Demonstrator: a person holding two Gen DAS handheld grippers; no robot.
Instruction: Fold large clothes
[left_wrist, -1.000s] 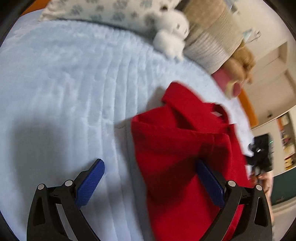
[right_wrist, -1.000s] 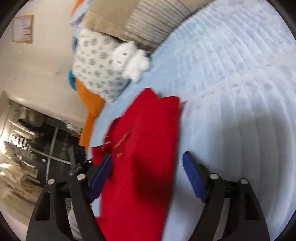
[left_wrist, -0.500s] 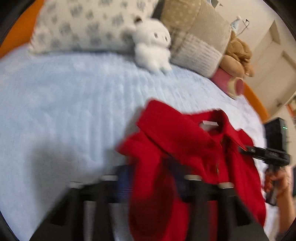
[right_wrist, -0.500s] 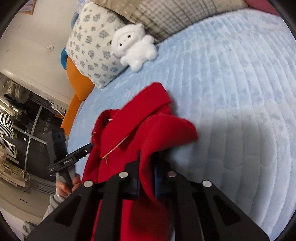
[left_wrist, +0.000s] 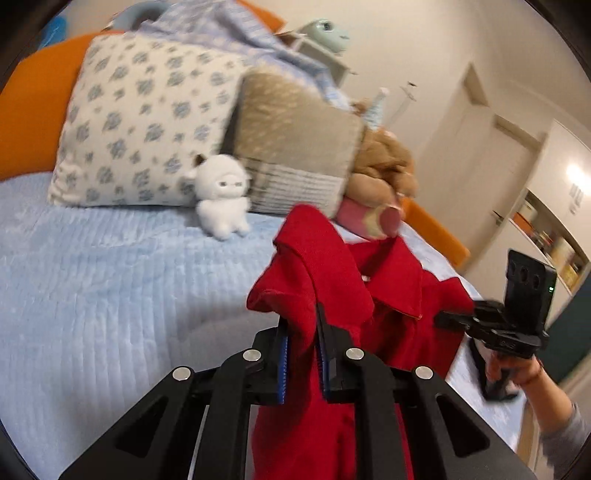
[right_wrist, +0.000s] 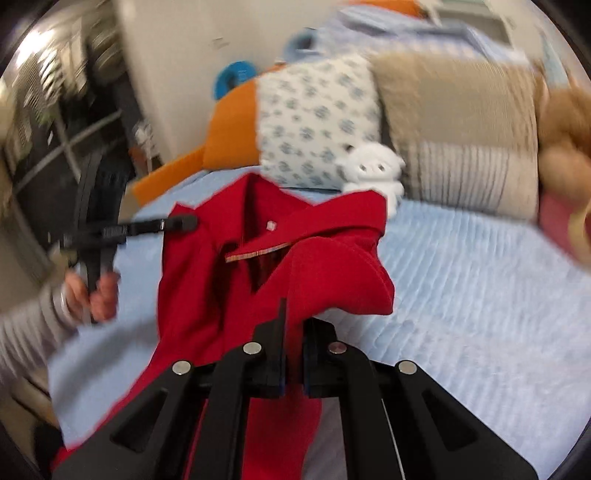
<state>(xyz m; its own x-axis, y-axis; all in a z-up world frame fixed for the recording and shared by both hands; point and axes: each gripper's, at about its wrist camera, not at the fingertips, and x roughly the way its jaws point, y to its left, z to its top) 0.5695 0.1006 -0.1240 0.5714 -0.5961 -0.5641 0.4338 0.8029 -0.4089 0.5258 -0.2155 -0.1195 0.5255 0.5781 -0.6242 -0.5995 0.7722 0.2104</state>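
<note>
So both tools just snapped closed: the left tool and right tool each pinch a shoulder of the red shirt, now lifted off the bed, just in front of the white plush toy. Ready for folding, I'd guess. Soft, floppy knit with a collar; the bedspread's ribbed and fuzzy.

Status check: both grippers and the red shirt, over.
Left gripper shut on red shirt. Right gripper shut on it too. Shirt bunched, lifted off blue bedspread. White plush beyond, clear.
</note>
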